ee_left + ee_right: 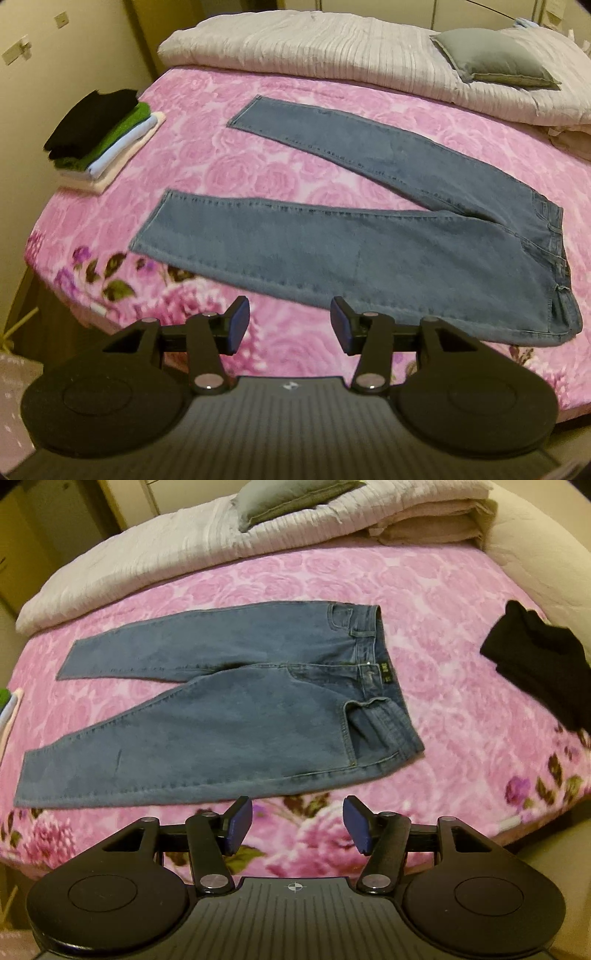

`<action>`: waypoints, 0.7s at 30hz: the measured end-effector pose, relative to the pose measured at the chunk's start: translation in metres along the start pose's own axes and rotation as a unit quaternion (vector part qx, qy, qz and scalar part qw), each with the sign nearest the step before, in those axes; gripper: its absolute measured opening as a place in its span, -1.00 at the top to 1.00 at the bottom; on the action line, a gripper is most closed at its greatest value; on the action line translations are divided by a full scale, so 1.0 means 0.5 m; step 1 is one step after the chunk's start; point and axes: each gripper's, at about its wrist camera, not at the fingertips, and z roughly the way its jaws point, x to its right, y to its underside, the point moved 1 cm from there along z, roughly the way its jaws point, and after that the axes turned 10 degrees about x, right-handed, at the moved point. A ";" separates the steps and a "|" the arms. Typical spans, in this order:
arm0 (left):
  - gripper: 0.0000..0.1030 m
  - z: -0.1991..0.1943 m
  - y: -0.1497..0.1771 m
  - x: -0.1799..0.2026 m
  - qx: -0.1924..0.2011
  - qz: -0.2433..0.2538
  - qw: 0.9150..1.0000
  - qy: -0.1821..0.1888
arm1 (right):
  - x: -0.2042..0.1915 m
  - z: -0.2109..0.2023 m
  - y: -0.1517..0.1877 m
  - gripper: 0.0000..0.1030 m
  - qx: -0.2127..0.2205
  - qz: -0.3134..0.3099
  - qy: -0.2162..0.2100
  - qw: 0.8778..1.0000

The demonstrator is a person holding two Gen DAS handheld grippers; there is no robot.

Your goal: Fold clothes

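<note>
Jeans (369,236) lie flat on the pink rose-print blanket (207,162), legs splayed apart. Left gripper (289,326) and right gripper (297,821) hover near the jeans' front edge, jaws apart, empty. A black garment (543,664), perhaps a sweater, lies beyond the waistband.

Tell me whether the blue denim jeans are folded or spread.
Spread: the blue denim jeans lie flat on the pink floral bedspread, legs apart.
</note>
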 end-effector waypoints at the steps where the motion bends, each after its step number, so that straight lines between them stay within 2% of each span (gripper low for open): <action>1: 0.14 -0.012 0.009 0.009 0.000 -0.004 1.000 -0.004 | 0.008 0.001 0.000 -0.14 -0.002 -0.009 0.002 1.000; 8: 0.13 -0.066 0.062 0.039 -0.004 -0.038 0.999 -0.028 | 0.053 0.007 0.005 -0.16 -0.020 -0.037 -0.021 0.999; 13: 0.11 -0.097 0.069 0.039 -0.002 -0.048 0.998 -0.047 | 0.056 -0.004 -0.005 -0.18 -0.019 -0.047 -0.040 0.998; 18: 0.11 -0.104 0.050 0.068 0.001 -0.025 0.998 -0.054 | 0.054 -0.017 -0.013 -0.22 -0.006 -0.053 -0.050 0.997; 21: 0.11 -0.104 0.044 0.106 0.007 0.008 0.999 -0.040 | 0.061 -0.020 -0.016 -0.28 -0.001 -0.044 -0.050 0.998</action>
